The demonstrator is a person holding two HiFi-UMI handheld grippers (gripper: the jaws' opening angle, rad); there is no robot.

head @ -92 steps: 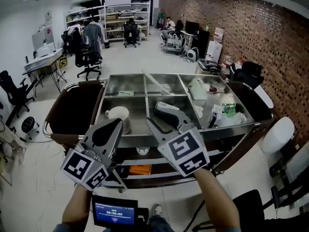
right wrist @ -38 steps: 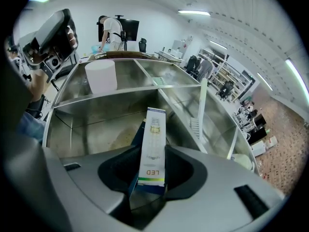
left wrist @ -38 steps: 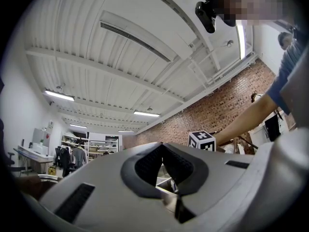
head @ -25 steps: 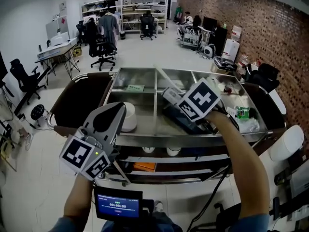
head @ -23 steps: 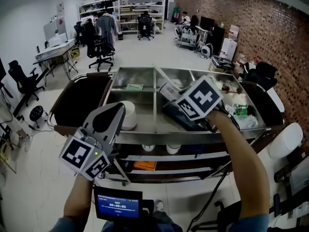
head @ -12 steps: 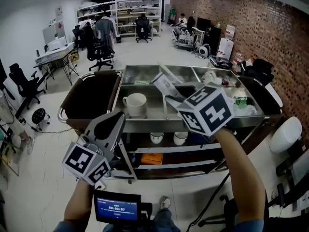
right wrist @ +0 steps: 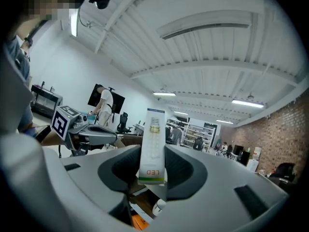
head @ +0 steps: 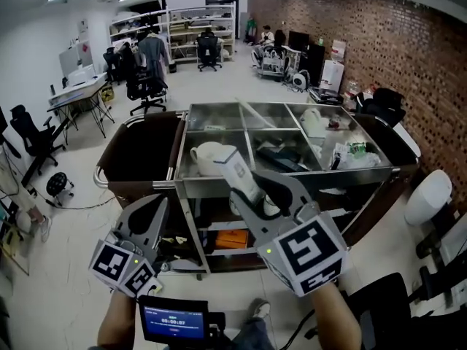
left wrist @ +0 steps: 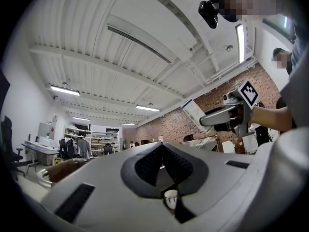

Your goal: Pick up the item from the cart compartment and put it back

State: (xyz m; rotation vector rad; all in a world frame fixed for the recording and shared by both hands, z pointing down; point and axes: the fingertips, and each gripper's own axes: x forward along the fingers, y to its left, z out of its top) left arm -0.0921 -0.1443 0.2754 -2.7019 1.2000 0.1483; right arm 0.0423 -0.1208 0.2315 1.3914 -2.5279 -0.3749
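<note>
A red brick wall [head: 408,42] runs down the right of the head view, with a black chair [head: 383,102] against it and a white rounded object [head: 427,195] lower at the right edge. At upper left stand a desk [head: 76,90] and black office chairs [head: 142,90]. Behind them are open shelving [head: 186,24] and a grey garment [head: 152,49] on a hanger. Seated people [head: 266,35] show far back, too small for detail. Near the centre sits a white mug [head: 208,157] — below it, an orange object [head: 232,239]. A small lit screen [head: 171,321] sits at the bottom edge.
</note>
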